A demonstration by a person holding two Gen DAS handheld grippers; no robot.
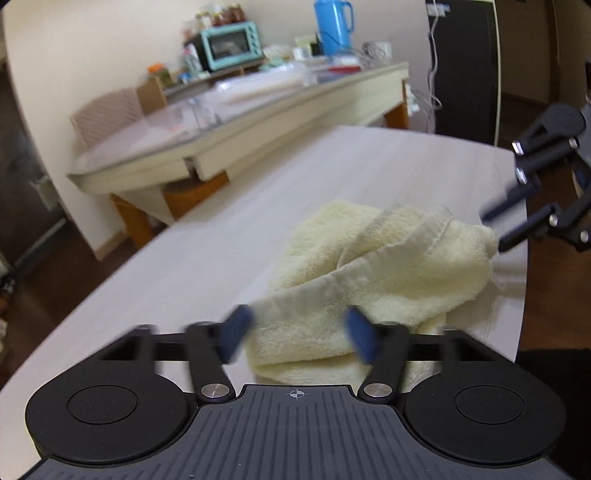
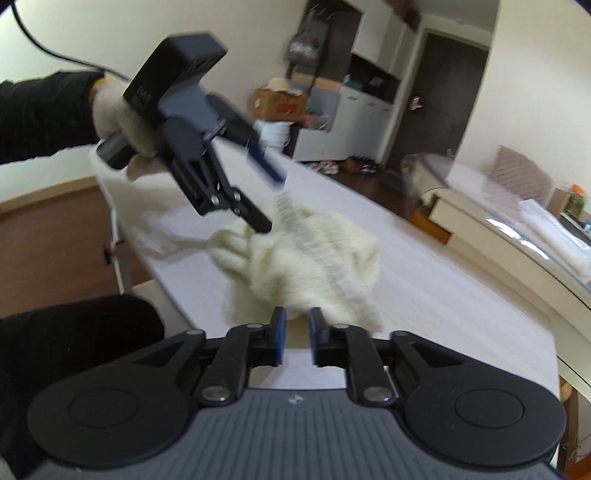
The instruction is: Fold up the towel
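left wrist view: pale yellow towel (image 1: pixel 373 273) lying crumpled in a loose heap on the whitish table (image 1: pixel 207 254), toward the near right part of the surface. left gripper (image 1: pixel 299 334) low over the near hem, jaws spread wide, blue pads (image 1: pixel 236 332) blurred and straddling the edge of the cloth without pinching it. right gripper (image 1: pixel 493 230) reaching in from the right edge, fingertips at the far corner of the heap, touching or just beside it; cannot tell from here whether cloth sits between them. behind, a second cluttered table with a teal toaster oven (image 1: pixel 229 44) and a blue jug (image 1: pixel 332 26).

right wrist view: same towel (image 2: pixel 306 254) bunched up just ahead of the right gripper (image 2: pixel 297 332), jaws narrowed to a slim gap, nothing visibly caught between the pads, cloth just beyond the tips. left gripper (image 2: pixel 273 201) held in a gloved hand (image 2: pixel 122 122), pointing down at the far side of the heap, jaws apart, lower finger tip touching or right at the fabric.

progress, by judgement: barely begun. no flat layer, no clean fold line, corners lost in the bunching. left to do: grip two corners, spread the cloth flat, then fold.
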